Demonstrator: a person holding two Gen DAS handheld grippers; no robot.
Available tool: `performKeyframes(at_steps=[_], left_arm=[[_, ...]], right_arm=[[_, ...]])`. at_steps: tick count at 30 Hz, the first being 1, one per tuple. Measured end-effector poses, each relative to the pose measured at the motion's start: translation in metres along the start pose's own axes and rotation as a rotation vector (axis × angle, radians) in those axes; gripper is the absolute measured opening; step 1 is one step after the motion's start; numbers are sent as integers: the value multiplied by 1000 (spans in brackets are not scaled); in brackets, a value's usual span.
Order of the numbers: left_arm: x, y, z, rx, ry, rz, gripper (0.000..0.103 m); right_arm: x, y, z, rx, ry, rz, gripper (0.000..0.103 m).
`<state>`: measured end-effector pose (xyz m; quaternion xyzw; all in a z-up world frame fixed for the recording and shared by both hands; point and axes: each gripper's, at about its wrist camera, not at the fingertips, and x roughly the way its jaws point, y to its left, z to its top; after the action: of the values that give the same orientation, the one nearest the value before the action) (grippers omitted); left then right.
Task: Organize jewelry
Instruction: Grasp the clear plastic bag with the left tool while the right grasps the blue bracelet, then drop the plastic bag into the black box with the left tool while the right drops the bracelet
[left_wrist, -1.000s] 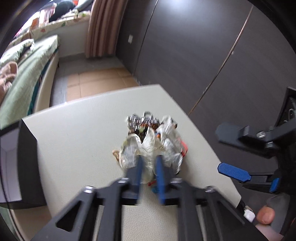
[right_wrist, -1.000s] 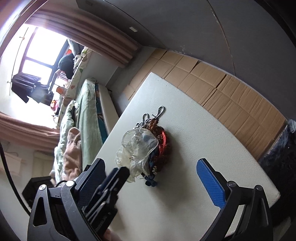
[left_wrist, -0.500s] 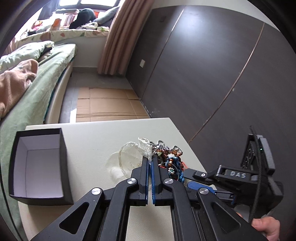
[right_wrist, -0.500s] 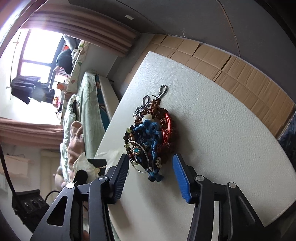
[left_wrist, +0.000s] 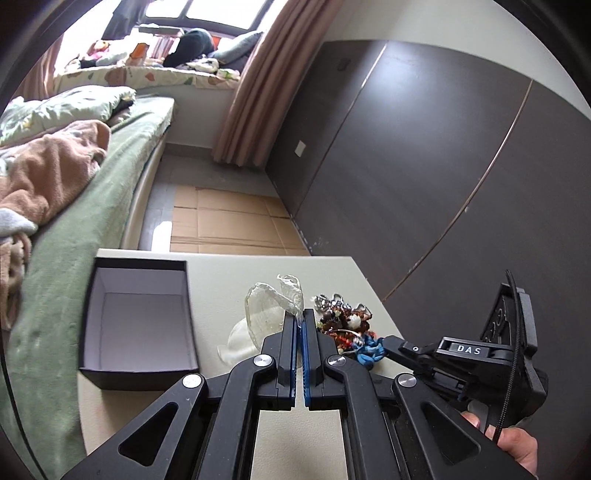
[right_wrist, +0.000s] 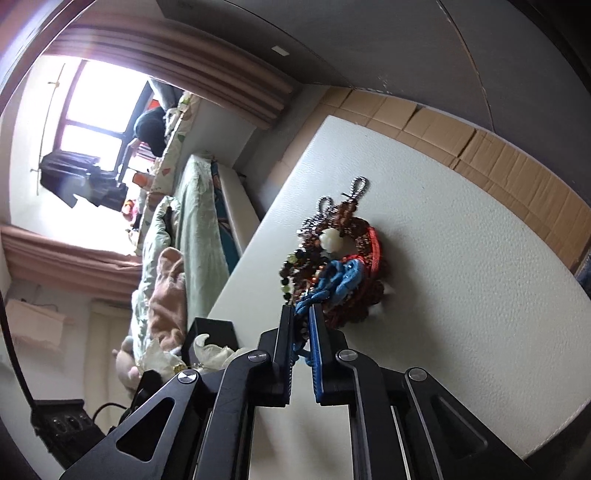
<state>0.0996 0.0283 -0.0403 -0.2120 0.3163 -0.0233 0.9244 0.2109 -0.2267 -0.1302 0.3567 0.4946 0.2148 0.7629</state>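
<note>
- The left gripper (left_wrist: 299, 321) has its jaws clenched on a crumpled clear bag (left_wrist: 271, 306), which stands up from the fingertips above the table (left_wrist: 236, 273).
- The right gripper (right_wrist: 301, 314) has its jaws pinched on a blue cord (right_wrist: 341, 278) at the near edge of the jewelry heap (right_wrist: 338, 254).
- The heap lies on the white table, toward its right side in the left wrist view, just right of the bag (left_wrist: 345, 321).
- It is a tangle of brown beads, a red cord, the blue cord, a pale bead and silver chain loops at its far end.
- An open black box (left_wrist: 138, 328) with a pale inside sits on the table to the left of the bag, apart from the heap.
- In the left wrist view the right gripper (left_wrist: 391, 345) reaches in from the right, its tips at the heap's near right edge.
- A green bed (left_wrist: 74, 206) runs along the left, beyond the table.
- Cardboard sheets (left_wrist: 225, 225) cover the floor past the table's far edge.
</note>
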Motion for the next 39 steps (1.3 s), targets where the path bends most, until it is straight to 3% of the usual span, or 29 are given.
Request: performKeyframes(at_steps=[6,11,16,22,27,29,30,31,33,35,39], left_arm=[[-35,22,4,-56,-79,13,2],[-54,43,9,-99,-144,41,2],[-54,62,18,-130,-180,53,2],[-39,80,30,-175,-171,95,2],[-13,106,33,-298,-37,102,3],[-11,114,32,-327,-23,109,13],[-12,116,31,-338,-21,114,38],[-14,120,30,-358,-22,115,75],[-25,125,26,-399,-68,99,99],[-39,128,25,-412,-117,116,99],[-51,137,20,-471,-144,128,99]], right_arm=[[-15,29,-7,-95,-35,63,10],[-21,68,-2,-192,-48,63,10],[-21,109,5,-260,-54,86,10],[-1,139,-5,-301,-24,197,10],[28,140,-17,-296,37,253,10],[33,142,-20,-311,40,254,10],[37,143,-22,-319,46,256,10],[39,145,-24,-323,53,262,10],[44,149,-28,-336,74,279,10],[50,154,-34,-355,93,286,10],[63,163,-42,-364,134,318,10]])
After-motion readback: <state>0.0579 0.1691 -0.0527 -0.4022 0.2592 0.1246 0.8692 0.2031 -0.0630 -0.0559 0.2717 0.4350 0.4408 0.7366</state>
